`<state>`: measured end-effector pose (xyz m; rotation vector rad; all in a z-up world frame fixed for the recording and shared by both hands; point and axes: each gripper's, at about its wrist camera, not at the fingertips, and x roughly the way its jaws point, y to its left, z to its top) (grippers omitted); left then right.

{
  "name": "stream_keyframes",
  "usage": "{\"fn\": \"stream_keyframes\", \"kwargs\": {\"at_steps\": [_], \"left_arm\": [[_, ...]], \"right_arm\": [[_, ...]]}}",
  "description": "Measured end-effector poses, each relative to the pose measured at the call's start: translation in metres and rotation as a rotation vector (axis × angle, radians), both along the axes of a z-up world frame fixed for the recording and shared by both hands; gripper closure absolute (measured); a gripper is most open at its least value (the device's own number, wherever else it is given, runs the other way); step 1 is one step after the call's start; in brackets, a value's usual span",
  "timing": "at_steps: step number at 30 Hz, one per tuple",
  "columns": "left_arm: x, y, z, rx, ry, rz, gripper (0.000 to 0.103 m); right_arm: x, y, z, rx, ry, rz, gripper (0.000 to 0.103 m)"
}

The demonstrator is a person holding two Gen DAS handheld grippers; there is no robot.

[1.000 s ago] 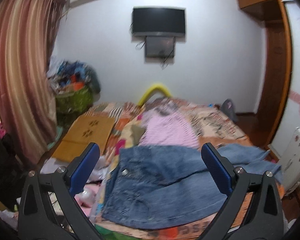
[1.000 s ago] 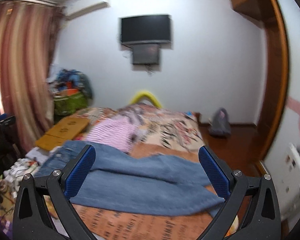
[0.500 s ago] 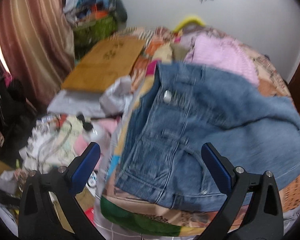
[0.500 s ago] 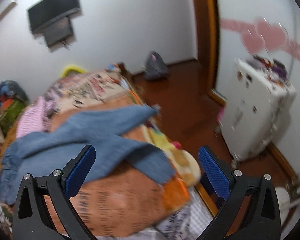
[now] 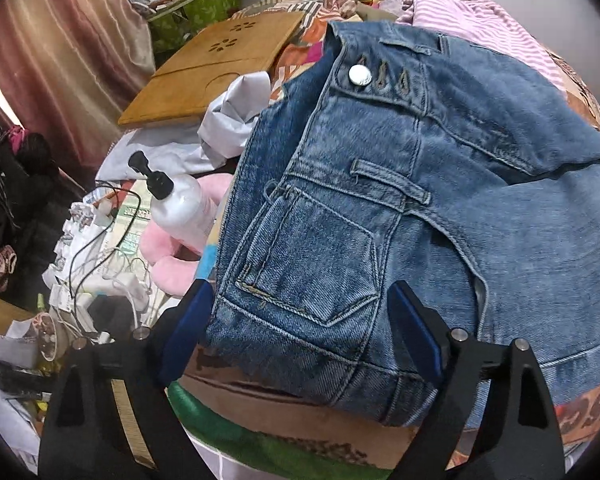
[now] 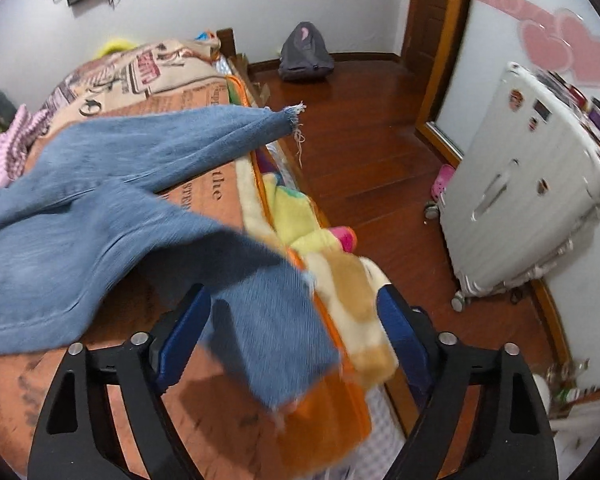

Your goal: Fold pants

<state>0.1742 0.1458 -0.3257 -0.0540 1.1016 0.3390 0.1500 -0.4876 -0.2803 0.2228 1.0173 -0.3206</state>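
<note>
My left tool (image 5: 298,322) has just been narrowing its jaws, still apart, the waist end of the jeans (image 5: 400,200) between them with the back pocket (image 5: 312,264) dead centre, pads not pressing. My right tool (image 6: 294,330) has been closing in too, jaws parted either side of the near leg cuff (image 6: 276,340), nothing gripped. The jeans lie spread across the bed (image 6: 204,392), waistband with its metal button (image 5: 360,75) at the left, far leg's frayed hem (image 6: 294,118) reaching the bed edge. On the printed blanket (image 6: 216,168) I read "the"; the rest blurs. A pump bottle (image 5: 182,204) sits left, a white suitcase (image 6: 524,184) right.
</note>
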Motion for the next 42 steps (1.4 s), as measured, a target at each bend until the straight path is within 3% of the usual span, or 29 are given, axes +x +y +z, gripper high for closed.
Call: {"fn": "stream_keyframes", "kwargs": {"at_steps": [1,4,5,9,14,17,20,27,31,33,35,37,42], "left_arm": [[0.001,0.002,-0.002,-0.009,0.002,0.004,0.013],[0.003,0.007,-0.007,-0.030,0.008,0.020,0.010],[0.004,0.008,-0.008,-0.034,0.009,0.025,0.010],[0.006,0.012,-0.011,-0.048,0.006,0.043,0.008],[0.006,0.013,-0.011,-0.049,0.004,0.043,0.007],[0.006,0.014,-0.011,-0.050,0.002,0.041,0.007],[0.006,0.014,-0.012,-0.052,-0.001,0.034,0.007],[0.006,0.019,-0.008,-0.087,0.008,0.028,0.008],[0.000,0.013,0.011,-0.094,-0.023,0.030,0.012],[-0.006,0.008,0.025,-0.100,-0.058,0.033,0.012],[-0.011,0.003,0.036,-0.118,-0.091,0.027,0.012],[-0.014,-0.006,0.046,-0.112,-0.109,0.016,0.012],[-0.017,-0.030,0.062,-0.114,-0.125,-0.050,0.012]], "right_arm": [[0.006,-0.002,-0.004,0.005,0.012,0.018,0.032],[0.021,-0.003,-0.012,0.070,0.034,0.086,0.071],[0.023,-0.001,-0.013,0.085,0.032,0.095,0.072],[0.024,0.001,0.008,-0.018,-0.014,0.095,0.084],[0.007,0.006,0.058,-0.122,-0.209,0.055,0.092],[-0.006,0.018,0.065,-0.175,-0.252,0.066,0.093],[-0.016,0.022,0.046,-0.171,-0.190,0.067,0.093],[-0.056,-0.013,-0.021,-0.022,0.045,-0.065,0.093],[-0.070,-0.028,-0.007,0.121,0.001,-0.111,0.092],[-0.065,-0.024,0.011,0.171,-0.059,-0.092,0.082],[-0.056,-0.013,0.020,0.185,-0.098,-0.076,0.047],[-0.041,-0.001,0.027,0.209,-0.154,-0.053,0.033],[0.004,0.033,-0.002,0.289,-0.110,-0.019,0.033]]}}
